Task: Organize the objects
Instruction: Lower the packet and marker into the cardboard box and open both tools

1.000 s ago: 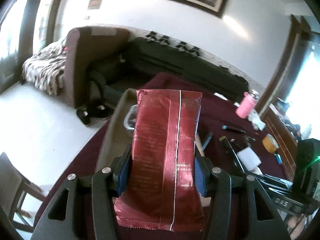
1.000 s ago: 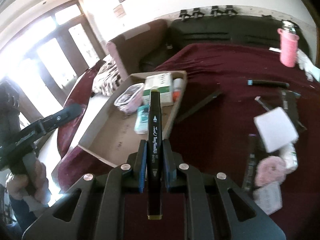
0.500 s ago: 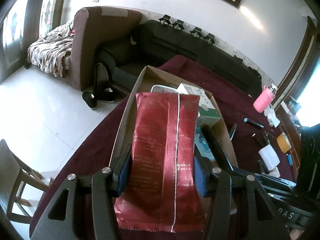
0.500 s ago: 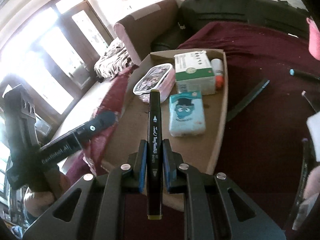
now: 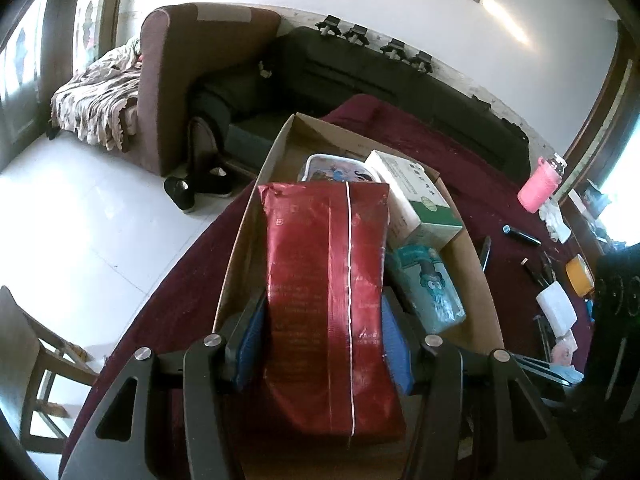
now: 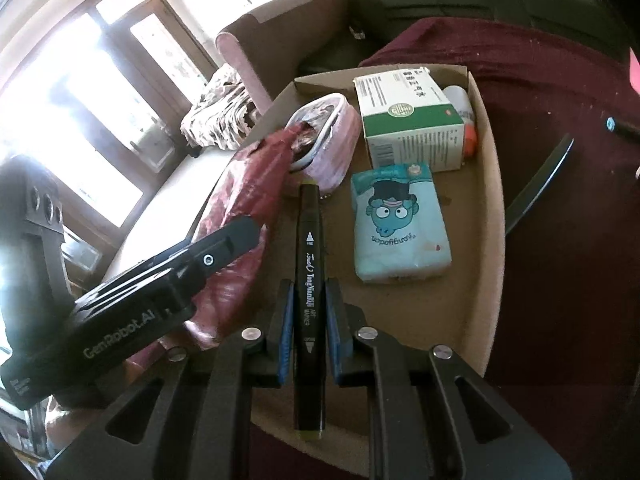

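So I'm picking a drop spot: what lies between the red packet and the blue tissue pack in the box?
In the right wrist view, only the held marker hangs between the red packet and tissue pack, over bare box floor.

The left gripper (image 5: 324,344) tilts downward, blue pads pressed on a load; the right gripper (image 6: 308,332) (likewise angled down) has jaws nearly together, clamped on something thin.
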`<state>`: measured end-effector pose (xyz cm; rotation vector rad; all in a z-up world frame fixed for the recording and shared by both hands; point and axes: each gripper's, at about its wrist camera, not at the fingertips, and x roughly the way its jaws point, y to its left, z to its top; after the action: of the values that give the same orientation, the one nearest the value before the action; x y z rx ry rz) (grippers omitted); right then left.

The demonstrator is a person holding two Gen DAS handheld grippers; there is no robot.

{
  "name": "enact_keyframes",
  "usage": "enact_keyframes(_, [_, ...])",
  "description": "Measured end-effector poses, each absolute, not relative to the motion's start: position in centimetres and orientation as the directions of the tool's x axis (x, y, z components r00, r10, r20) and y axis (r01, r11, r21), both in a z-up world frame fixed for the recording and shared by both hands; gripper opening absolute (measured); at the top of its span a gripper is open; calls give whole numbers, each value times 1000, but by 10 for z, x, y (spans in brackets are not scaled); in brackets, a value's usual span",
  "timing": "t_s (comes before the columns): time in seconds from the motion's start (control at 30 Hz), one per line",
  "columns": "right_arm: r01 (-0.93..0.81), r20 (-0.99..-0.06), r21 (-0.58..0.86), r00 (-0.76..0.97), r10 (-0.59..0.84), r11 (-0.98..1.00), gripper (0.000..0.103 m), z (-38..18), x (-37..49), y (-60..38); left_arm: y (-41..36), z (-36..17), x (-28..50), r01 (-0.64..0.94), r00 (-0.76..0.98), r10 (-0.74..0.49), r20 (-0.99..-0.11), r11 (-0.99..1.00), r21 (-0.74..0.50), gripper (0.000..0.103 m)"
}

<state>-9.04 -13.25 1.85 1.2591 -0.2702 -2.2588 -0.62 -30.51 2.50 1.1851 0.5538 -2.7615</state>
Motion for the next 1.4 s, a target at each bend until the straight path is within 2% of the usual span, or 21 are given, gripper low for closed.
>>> enact_keyframes(0.47, [378,-734,398,-415,-538,-836,14,16,-89,-133,-303,27,-1,213,-695,73,-715,-929,-302,49])
enact_keyframes(0.9, [398,-703,405,-440,-559,-823,18,39,-69,-115,-291,67,14,194,-748,58,-661,-933,-302,55])
enact_keyframes(1.0, [394,-694,413,-448,-564,-821,21,44,-65,-107,-284,72,16,187,-752,58,-657,-937,-296,56])
enact_keyframes(1.4, [350,-631,457,-520,-576,-818,21,69,-43,-30,-238,97,24,118,-764,86,-639,-956,-269,56])
